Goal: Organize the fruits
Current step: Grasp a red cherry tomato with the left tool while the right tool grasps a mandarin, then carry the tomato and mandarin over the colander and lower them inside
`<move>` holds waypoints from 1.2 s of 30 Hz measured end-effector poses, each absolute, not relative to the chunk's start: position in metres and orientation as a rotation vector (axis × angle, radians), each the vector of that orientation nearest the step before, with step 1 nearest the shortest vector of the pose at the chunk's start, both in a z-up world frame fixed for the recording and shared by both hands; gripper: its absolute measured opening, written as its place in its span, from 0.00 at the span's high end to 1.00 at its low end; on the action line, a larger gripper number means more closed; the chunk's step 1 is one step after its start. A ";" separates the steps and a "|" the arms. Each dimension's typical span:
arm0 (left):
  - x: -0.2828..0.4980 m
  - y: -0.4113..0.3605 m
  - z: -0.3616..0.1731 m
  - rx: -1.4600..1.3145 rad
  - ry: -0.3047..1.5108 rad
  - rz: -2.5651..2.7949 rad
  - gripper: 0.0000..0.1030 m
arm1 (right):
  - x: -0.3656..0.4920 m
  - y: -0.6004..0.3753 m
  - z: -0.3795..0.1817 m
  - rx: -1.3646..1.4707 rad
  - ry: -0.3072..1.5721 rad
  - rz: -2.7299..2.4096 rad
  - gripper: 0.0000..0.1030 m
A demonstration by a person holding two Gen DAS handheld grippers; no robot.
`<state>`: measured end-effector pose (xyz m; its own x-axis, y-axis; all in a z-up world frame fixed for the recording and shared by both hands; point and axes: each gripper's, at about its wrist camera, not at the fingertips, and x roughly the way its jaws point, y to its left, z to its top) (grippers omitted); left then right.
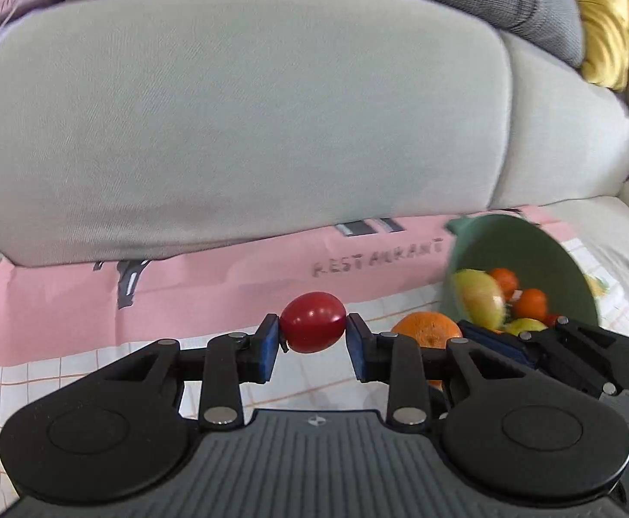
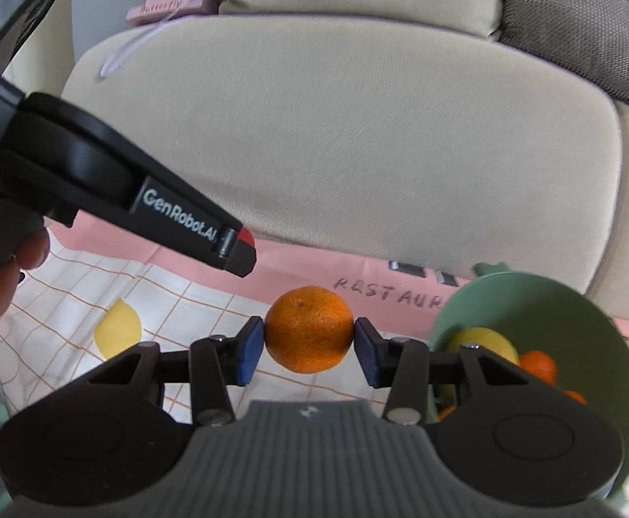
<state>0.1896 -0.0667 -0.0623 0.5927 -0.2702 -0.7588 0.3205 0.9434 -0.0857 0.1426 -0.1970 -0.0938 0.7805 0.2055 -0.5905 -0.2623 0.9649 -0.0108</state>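
Red tomato (image 1: 312, 322) and orange (image 2: 309, 329) held aloft beside the fruit-filled green bowl (image 2: 573, 315)

The green bowl (image 2: 573, 323) is partly hidden behind the right gripper (image 2: 309, 347). The yellow-green fruit (image 1: 480, 300) in it looks blurry. The yellow pillow (image 1: 608, 21) is cut off.

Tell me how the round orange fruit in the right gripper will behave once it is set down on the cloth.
The round orange fruit is near-spherical, so it would probably roll on the checked cloth. Its dimpled peel likely grips well; the right gripper holds it only at its sides. It looks firm, not fragile.
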 end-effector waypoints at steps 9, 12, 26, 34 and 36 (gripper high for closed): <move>0.165 -0.112 -0.030 0.109 0.837 -0.428 0.64 | 0.096 -0.243 -0.071 -0.048 0.565 0.152 0.58; 0.159 -0.128 -0.024 0.126 0.828 -0.459 0.64 | 0.087 -0.263 -0.068 -0.017 0.562 0.106 0.58; 0.166 -0.185 -0.035 0.246 0.862 -0.524 0.64 | 0.100 -0.329 -0.086 0.144 0.579 -0.027 0.58; 0.185 -0.202 -0.050 0.304 0.885 -0.529 0.64 | 0.133 -0.341 -0.107 0.172 0.617 -0.026 0.58; 0.190 -0.205 -0.054 0.315 0.891 -0.530 0.64 | 0.140 -0.342 -0.111 0.169 0.626 -0.024 0.58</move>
